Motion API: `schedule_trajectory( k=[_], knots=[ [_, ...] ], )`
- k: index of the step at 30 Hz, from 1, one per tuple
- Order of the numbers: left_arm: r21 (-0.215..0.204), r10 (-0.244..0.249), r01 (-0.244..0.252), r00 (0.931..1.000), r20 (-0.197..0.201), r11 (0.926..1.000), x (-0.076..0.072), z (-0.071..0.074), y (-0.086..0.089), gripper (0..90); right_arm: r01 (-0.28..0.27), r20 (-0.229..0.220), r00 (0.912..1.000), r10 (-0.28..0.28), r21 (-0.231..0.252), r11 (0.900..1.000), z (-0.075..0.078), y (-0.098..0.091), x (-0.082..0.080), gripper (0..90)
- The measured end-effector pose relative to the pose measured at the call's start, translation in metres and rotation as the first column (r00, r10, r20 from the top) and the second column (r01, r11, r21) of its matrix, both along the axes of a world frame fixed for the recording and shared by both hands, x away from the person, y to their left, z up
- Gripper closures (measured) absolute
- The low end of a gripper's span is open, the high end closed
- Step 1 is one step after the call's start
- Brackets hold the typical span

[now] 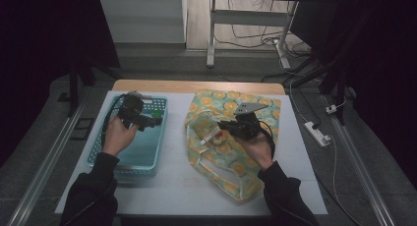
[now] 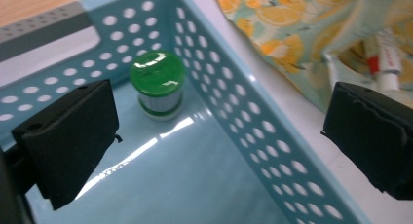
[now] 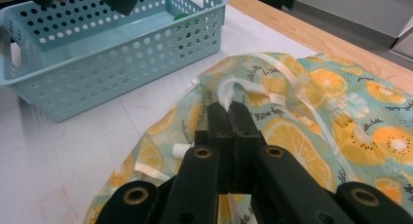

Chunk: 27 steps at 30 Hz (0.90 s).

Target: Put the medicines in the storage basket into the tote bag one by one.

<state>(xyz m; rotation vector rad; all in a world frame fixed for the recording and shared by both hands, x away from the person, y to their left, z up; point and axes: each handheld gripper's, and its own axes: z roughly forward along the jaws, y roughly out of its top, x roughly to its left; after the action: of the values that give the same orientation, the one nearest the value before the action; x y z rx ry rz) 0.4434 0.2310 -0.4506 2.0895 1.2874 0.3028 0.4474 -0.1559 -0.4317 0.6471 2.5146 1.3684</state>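
A: High view. The left gripper is hovering over the far end of the blue basket. The right gripper is resting on the citrus-print bag, right of the basket.

B: Left gripper view?

A: Jaws are standing spread, nothing between them. A green-lidded jar is sitting upright in the basket's corner. A white tube is showing inside the bag's mouth.

B: Right gripper view?

A: Jaws are pressing together, pinching the bag's white strap.
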Motion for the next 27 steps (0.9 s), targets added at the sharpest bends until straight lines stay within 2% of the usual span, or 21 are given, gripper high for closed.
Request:
schedule_trajectory(
  k=[4, 12, 23, 27],
  knots=[
    [0.015, 0.027, -0.027, 0.9996, -0.002, 0.9995, 0.010, -0.006, 0.005, 0.0, -0.001, 0.001, 1.0000, 0.001, 0.000, 1.0000, 0.000, 0.000, 0.000, 90.0],
    [0.101, 0.059, -0.055, 0.9974, -0.042, 0.9933, 0.032, -0.019, 0.005, 0.0, 0.000, 0.001, 1.0000, 0.000, 0.002, 1.0000, 0.000, 0.000, 0.000, 90.0],
    [0.145, 0.050, -0.039, 0.9959, -0.075, 0.9887, 0.054, -0.030, -0.003, 2.2, 0.001, 0.002, 1.0000, -0.001, 0.006, 1.0000, 0.001, -0.001, 0.000, 90.0],
    [0.197, 0.043, -0.027, 0.9962, -0.076, 0.9800, 0.060, -0.033, -0.007, 7.6, 0.000, 0.004, 1.0000, 0.000, 0.004, 1.0000, 0.001, -0.001, 0.000, 90.0]
  ],
)
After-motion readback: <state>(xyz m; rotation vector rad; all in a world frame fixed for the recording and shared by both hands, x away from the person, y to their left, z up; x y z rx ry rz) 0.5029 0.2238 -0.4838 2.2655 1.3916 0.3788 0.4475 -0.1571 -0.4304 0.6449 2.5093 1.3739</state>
